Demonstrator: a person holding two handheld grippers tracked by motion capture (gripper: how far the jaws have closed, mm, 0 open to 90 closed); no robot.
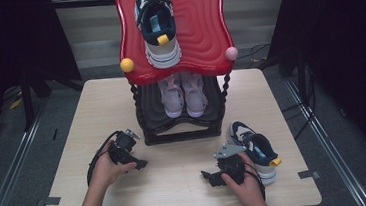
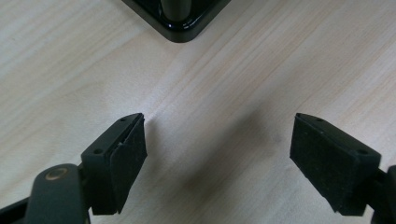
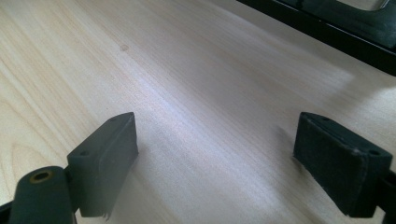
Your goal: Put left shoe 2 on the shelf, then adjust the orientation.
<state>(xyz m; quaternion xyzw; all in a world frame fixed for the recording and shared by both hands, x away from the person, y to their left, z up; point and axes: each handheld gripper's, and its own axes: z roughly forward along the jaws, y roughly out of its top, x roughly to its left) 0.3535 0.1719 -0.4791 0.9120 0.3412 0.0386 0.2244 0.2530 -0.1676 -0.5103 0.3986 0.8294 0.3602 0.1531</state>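
The left hand-held gripper (image 1: 134, 157) sits low over the surface (image 1: 178, 183), just in front of the near left corner of the black shoe rack (image 1: 146, 131). In the left gripper view its jaws stand wide apart with nothing between them, only bare pale wood below, and the rounded black corner of the rack's base (image 2: 180, 23) shows at the top edge.

The right hand-held gripper (image 1: 210, 177) is held near the front edge of the surface, pointing toward the left hand, with its grey three-cornered plate on top. In the right gripper view its jaws are likewise spread wide and hold nothing; the wood grain runs between them, and the rack's dark lower rail (image 3: 327, 32) crosses the upper right corner.

Just beside the right hand, on its far right side, a navy and white sneaker (image 1: 255, 149) with a yellow heel tab lies on the surface, apart from the jaws.

On the rack's lower black shelf stands a pair of pale pink sneakers (image 1: 184, 95), side by side. The red wavy top shelf (image 1: 204, 26) bears the matching navy and white sneaker (image 1: 158, 27), with a yellow knob (image 1: 127, 64) and a pink knob (image 1: 231, 53) at its front corners.
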